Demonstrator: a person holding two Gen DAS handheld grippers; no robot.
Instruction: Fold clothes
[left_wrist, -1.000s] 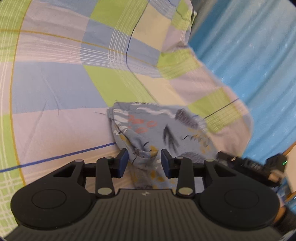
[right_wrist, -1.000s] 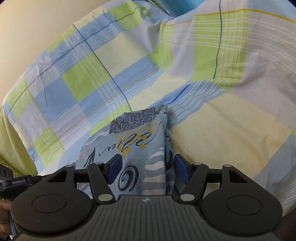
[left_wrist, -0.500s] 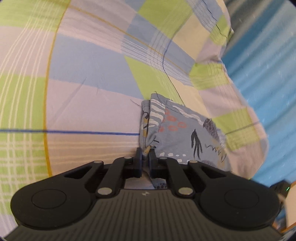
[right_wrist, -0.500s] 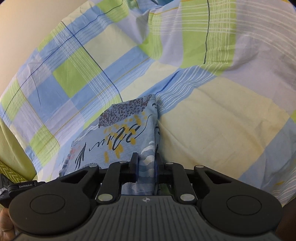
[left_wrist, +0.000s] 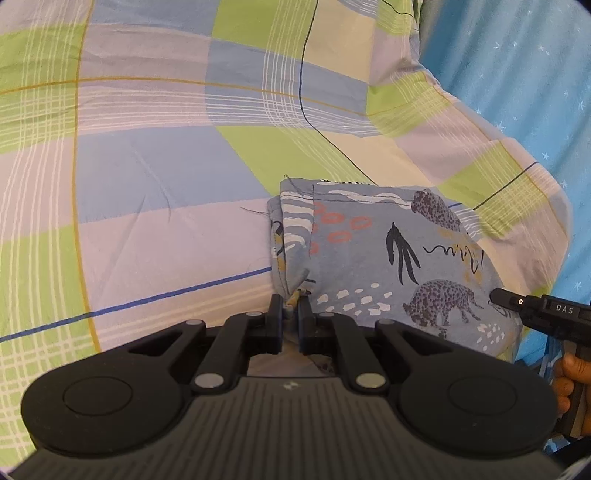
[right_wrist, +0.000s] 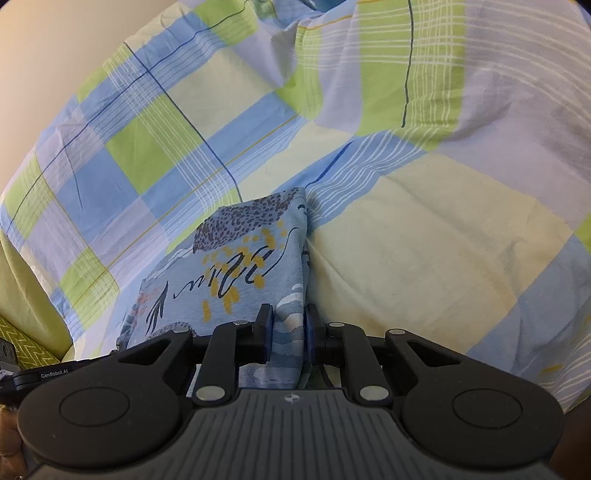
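Observation:
A folded light-blue garment (left_wrist: 388, 254) printed with leopards, coral rings and white dashes lies on a checked bedsheet (left_wrist: 155, 173). My left gripper (left_wrist: 290, 304) is shut on the garment's near left corner, where the fabric bunches between the fingers. In the right wrist view the same garment (right_wrist: 236, 258) shows its yellow dots and dark script, and my right gripper (right_wrist: 287, 321) is shut on its near right edge. The right gripper's body and the hand holding it show in the left wrist view's right edge.
The checked sheet (right_wrist: 424, 236) in green, blue, cream and lilac covers the bed all around. A blue star-patterned cloth (left_wrist: 524, 74) lies past the bed's right edge. A yellow-green zigzag fabric (right_wrist: 26, 350) and a beige wall (right_wrist: 55, 55) sit at the left.
Both grippers stood open around the garment's near corners a second ago and have since shut on them. Since then the left wrist view has swung, and both hold the garment.

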